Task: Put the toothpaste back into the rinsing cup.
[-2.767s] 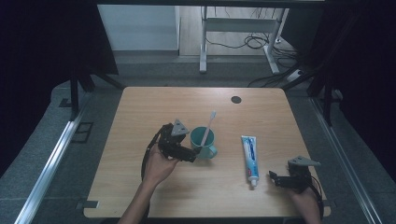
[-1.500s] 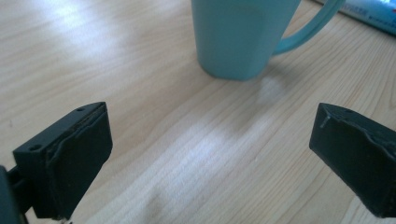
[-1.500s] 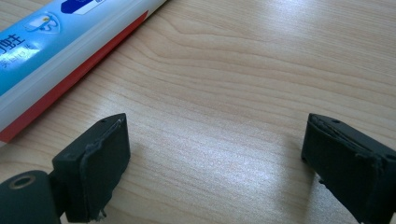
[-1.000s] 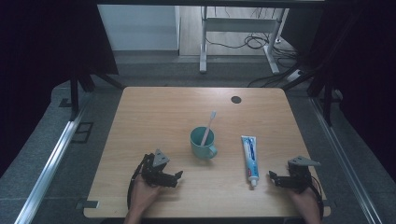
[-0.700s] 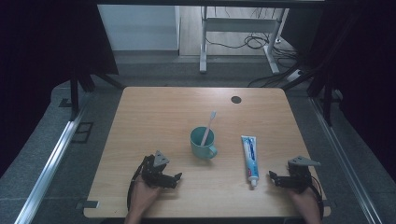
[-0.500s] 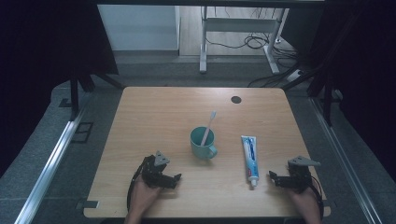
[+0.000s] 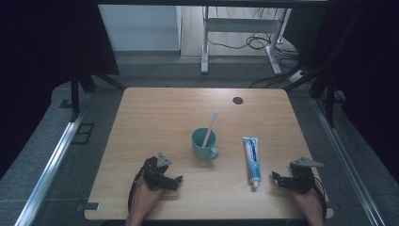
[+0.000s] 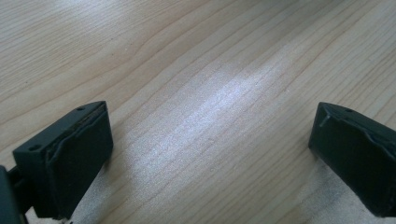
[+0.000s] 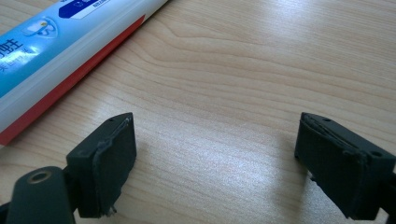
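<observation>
Black two-jaw grippers are resting at the near edge of the pale wooden table [image 7: 155, 113], one in each of the person's hands: the left gripper [image 7: 175, 181] is sitting near the left corner, and the right gripper [image 7: 275, 178] near the right corner. In the left gripper view its jaws are standing wide apart over bare wood, holding nothing. In the right gripper view the right gripper [image 9: 212, 161] is likewise gaping wide and empty, with the white-and-blue toothpaste tube [image 9: 60, 42] lying just beyond and to the left of its left jaw, outside the gap. From above, that toothpaste tube [image 7: 252, 157] is lying flat, running near to far, its cap end pointing toward the near edge and just beside the right gripper's tips. Farther in, near the table's middle, the teal ceramic mug [image 7: 204, 144] is standing upright with a white toothbrush [image 7: 210, 128] leaning in it. Judging the risk, closing now would be catching only air; sliding in crooked could be nudging the tube sideways or rolling it, and a reach from the left hand could be tipping the mug and spilling the brush.
</observation>
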The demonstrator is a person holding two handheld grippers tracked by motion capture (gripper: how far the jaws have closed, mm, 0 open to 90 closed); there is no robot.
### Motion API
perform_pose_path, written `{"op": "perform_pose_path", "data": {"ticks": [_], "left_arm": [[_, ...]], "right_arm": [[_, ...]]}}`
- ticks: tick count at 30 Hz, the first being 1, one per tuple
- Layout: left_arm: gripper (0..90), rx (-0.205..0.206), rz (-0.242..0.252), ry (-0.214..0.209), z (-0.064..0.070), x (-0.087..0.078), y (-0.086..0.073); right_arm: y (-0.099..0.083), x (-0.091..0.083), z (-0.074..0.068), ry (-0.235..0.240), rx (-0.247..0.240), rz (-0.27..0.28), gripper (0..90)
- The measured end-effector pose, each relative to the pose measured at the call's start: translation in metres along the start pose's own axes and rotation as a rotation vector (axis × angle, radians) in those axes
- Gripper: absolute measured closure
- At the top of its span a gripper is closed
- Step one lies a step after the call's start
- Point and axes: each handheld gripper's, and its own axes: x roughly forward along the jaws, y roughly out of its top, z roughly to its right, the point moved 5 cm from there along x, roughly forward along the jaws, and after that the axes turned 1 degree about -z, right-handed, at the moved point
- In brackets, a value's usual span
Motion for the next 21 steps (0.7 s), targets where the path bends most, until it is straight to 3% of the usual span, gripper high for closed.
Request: {"op": "perform_pose_path", "data": {"ticks": [7, 16, 21], "left_arm": [[0.0, 0.0, 0.0, 0.0, 0.0, 0.0, 0.0], [0.0, -0.002, 0.0, 0.002, 0.0, 0.0, 0.0], [0.0, -0.004, 0.0, 0.004, 0.0, 0.0, 0.0]], "right_arm": [[0.003, -0.001, -0.004, 0.008, -0.024, -0.009, 13.0], [0.006, -0.008, -0.007, 0.041, -0.014, -0.011, 9.9], [0.008, -0.013, -0.008, 0.059, -0.004, -0.013, 19.1]]}}
